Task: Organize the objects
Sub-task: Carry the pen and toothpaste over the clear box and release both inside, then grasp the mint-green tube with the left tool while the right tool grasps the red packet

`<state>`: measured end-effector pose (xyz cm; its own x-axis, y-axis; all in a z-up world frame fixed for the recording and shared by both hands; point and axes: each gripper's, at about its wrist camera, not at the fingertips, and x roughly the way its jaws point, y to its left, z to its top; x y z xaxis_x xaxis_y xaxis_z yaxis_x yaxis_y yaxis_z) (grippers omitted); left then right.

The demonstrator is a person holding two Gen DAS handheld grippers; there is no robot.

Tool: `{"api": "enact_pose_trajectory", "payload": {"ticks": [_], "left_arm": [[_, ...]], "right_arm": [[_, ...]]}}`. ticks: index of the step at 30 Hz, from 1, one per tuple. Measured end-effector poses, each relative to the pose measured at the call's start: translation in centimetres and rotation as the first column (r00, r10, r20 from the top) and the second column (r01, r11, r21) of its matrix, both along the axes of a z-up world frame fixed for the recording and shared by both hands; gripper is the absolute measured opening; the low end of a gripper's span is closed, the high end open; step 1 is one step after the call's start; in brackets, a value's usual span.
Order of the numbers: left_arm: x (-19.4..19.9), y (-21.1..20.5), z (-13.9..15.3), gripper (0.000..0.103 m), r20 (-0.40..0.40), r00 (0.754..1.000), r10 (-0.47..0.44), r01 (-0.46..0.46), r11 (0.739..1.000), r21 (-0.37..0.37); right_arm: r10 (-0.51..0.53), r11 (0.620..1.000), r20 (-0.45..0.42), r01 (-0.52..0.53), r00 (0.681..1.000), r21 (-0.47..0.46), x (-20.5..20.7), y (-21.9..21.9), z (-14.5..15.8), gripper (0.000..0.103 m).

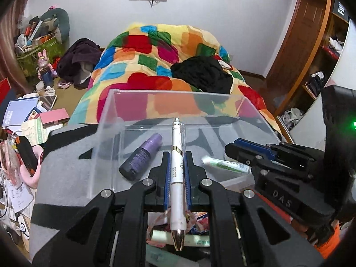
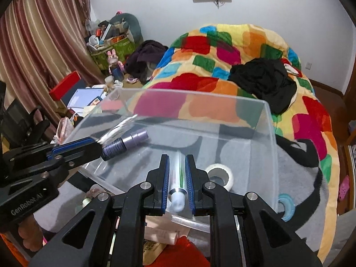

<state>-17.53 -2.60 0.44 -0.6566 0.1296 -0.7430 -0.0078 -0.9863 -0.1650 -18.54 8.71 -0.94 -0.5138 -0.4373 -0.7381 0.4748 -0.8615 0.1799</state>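
Note:
A clear plastic box (image 1: 106,133) sits on a grey rug at the foot of the bed; it also shows in the right wrist view (image 2: 270,129). My left gripper (image 1: 177,158) is shut on a white pen (image 1: 177,178) held over the box's near edge. My right gripper (image 2: 177,162) holds a green-and-white tube (image 2: 176,191) between its pads, over the box; the tube looks blurred. The tube also shows in the left wrist view (image 1: 224,163). A purple bottle (image 1: 141,156) lies inside the box at the left. A white tape roll (image 2: 220,174) lies inside at the right.
A bed with a colourful quilt (image 1: 155,55) and black clothes (image 1: 202,73) stands behind the box. Books and boxes (image 1: 33,120) clutter the floor at left. A blue ring (image 2: 288,207) lies on the rug by the box. Loose packets lie below both grippers.

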Motion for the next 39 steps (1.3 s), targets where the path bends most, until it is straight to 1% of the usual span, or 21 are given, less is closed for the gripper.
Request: {"api": "enact_pose_trajectory", "payload": {"ticks": [5,12,14,16,17,19,20,21,23,25,26,28,30,32,36,39], "left_arm": [[-0.4,0.0,-0.4,0.010,0.016,1.000,0.003,-0.003,1.000,-0.010],[1.4,0.1,1.0,0.011,-0.027,1.000,0.000,-0.001,0.999,-0.036],[1.8,0.2,1.3,0.013,-0.035,0.999,0.001,-0.003,0.999,-0.046],[2.4,0.1,1.6,0.023,-0.044,0.999,0.008,-0.011,0.998,-0.059],[2.7,0.2,1.8,0.026,-0.048,0.999,0.012,-0.015,0.998,-0.064],[3.5,0.0,2.0,0.036,-0.059,0.998,0.020,-0.024,0.998,-0.066],[3.9,-0.1,2.1,0.038,-0.064,0.998,0.022,-0.026,0.998,-0.064],[4.3,-0.1,2.1,0.042,-0.067,0.997,0.024,-0.029,0.997,-0.066],[5.1,-0.1,2.1,0.049,-0.072,0.997,0.031,-0.037,0.996,-0.077],[6.0,-0.2,2.0,0.059,-0.078,0.996,0.036,-0.043,0.995,-0.088],[6.4,-0.1,1.9,0.061,-0.078,0.996,0.037,-0.044,0.995,-0.092],[7.3,-0.2,1.5,0.069,-0.071,0.997,0.038,-0.046,0.994,-0.101],[8.0,-0.4,0.9,0.073,-0.060,0.997,0.041,-0.047,0.994,-0.102],[8.6,-0.5,-0.1,0.073,-0.035,0.998,0.045,-0.049,0.993,-0.108],[9.2,-1.1,-2.6,0.074,0.043,0.998,0.054,-0.051,0.996,-0.079],[9.0,-1.2,-4.4,0.074,0.099,0.992,0.071,-0.066,0.996,-0.059]], "right_arm": [[0.011,0.999,-0.038,-0.010,0.999,0.045,0.8,-0.4,0.3,0.013],[0.023,0.999,-0.056,-0.021,0.998,0.043,1.9,-0.1,1.0,0.015],[0.024,0.999,-0.062,-0.022,0.998,0.041,2.4,0.1,1.2,0.016],[0.025,0.999,-0.070,-0.022,0.997,0.038,2.9,0.2,1.5,0.019],[0.025,0.999,-0.077,-0.022,0.997,0.038,3.2,0.4,1.7,0.023],[0.022,0.999,-0.095,-0.018,0.995,0.040,3.9,0.8,2.2,0.028],[0.020,0.999,-0.102,-0.016,0.995,0.038,4.3,1.1,2.3,0.032],[0.018,0.999,-0.110,-0.015,0.994,0.032,4.7,1.5,2.6,0.036],[0.017,1.000,-0.119,-0.014,0.993,0.026,5.4,2.0,2.9,0.040],[0.013,1.000,-0.133,-0.010,0.991,0.026,6.1,2.7,3.2,0.042],[0.010,1.000,-0.142,-0.006,0.990,0.027,6.6,3.0,3.3,0.044],[0.007,1.000,-0.155,-0.002,0.988,0.029,7.3,3.6,3.5,0.048],[0.002,1.000,-0.161,0.003,0.987,0.029,8.0,4.3,3.4,0.055],[-0.004,0.999,-0.164,0.009,0.987,0.031,8.5,4.9,3.3,0.059],[-0.016,0.999,-0.140,0.021,0.990,0.037,9.4,6.9,1.8,0.064],[-0.019,0.999,-0.102,0.023,0.995,0.041,9.8,8.1,0.4,0.065]]}}
